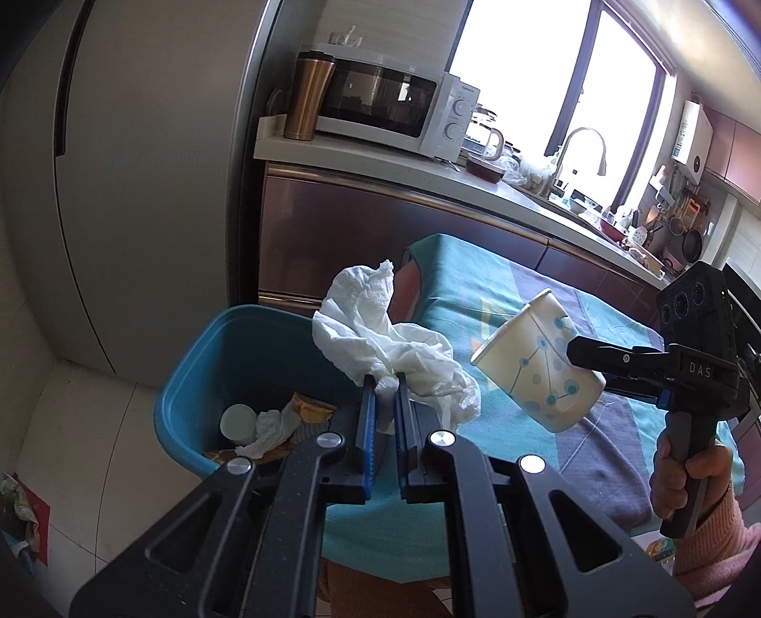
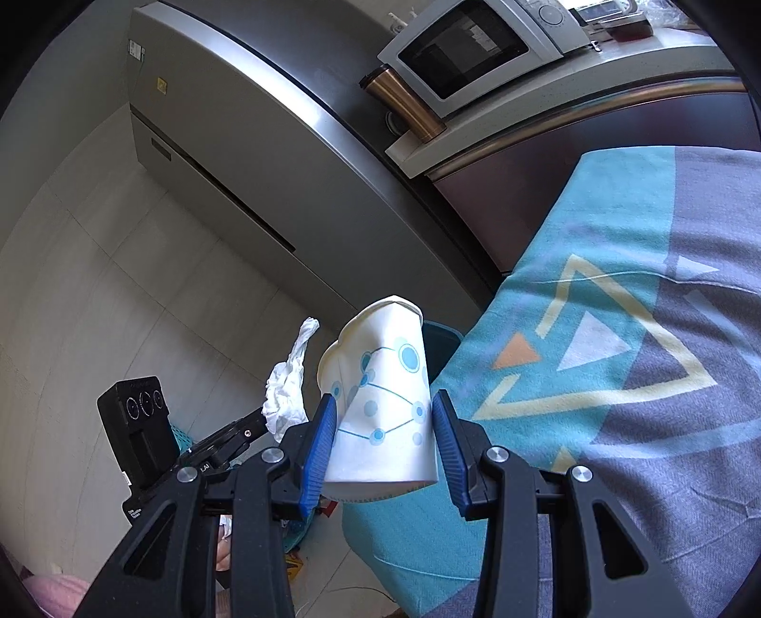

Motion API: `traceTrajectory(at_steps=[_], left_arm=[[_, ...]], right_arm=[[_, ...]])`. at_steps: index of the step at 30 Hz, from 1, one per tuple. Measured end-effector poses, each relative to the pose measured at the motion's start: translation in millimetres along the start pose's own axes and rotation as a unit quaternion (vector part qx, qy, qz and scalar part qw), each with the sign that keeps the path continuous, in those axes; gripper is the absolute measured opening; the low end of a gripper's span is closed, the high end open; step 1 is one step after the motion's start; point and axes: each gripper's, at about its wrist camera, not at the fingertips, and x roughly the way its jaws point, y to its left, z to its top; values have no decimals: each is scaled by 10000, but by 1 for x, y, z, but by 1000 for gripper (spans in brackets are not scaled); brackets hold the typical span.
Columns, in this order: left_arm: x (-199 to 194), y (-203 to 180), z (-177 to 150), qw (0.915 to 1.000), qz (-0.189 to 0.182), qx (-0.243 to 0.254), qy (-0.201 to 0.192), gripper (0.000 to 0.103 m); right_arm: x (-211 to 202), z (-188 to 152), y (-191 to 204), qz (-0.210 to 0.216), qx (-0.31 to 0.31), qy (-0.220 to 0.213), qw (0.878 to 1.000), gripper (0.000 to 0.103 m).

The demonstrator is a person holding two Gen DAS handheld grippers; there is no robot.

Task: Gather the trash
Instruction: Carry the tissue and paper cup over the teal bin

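Left wrist view looks along the left tongs point(image 1: 385, 387), whose blue-lined jaws are nearly closed and pinch a crumpled white tissue point(image 1: 385, 342). The tissue bunches up above the tips, over the near right rim of a blue bin point(image 1: 190, 380) that stands on the tiled floor point(image 1: 104, 428), left of a bench draped in a teal and grey patterned cloth point(image 1: 475, 294). Inside the bin lie a white round lid, more crumpled paper and a brown wrapper. To the right, a hand point(image 1: 685, 480) in a pink sleeve holds the right tongs point(image 1: 585, 363), which point left and grip a white paper cup with blue dots point(image 1: 532, 361) above the cloth, its mouth tilted up and to the left.

Right wrist view shows the right tongs point(image 2: 385, 428) partly open, their blue pads pressed on both sides of the paper cup point(image 2: 380, 390), which is squashed at the rim. The tissue point(image 2: 287, 390) hangs just left of it, beyond the cup. Farther off stand a grey fridge point(image 2: 228, 142) and a white microwave point(image 2: 466, 43) on the kitchen counter.
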Motion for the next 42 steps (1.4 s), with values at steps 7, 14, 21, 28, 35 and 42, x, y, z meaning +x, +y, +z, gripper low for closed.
traceTrajectory(at_steps=[7, 14, 21, 28, 35, 42], left_arm=[[5, 23, 6, 9996, 273, -97, -4, 7], [10, 34, 5, 9992, 358, -182, 31, 7], [12, 36, 4, 9990, 401, -201, 47, 7], [13, 35, 2, 9988, 428, -229, 60, 7], [15, 35, 1, 9988, 437, -218, 59, 7], [20, 41, -1, 9985, 469, -262, 96, 7]], right_arm=[[12, 5, 12, 49, -147, 117, 9998, 40], [22, 6, 20, 106, -204, 236, 9995, 40], [29, 3, 24, 160, -199, 347, 9991, 40], [40, 6, 30, 166, -203, 415, 9988, 40], [48, 10, 33, 147, -200, 467, 9986, 40], [52, 10, 35, 104, -209, 493, 9985, 40]])
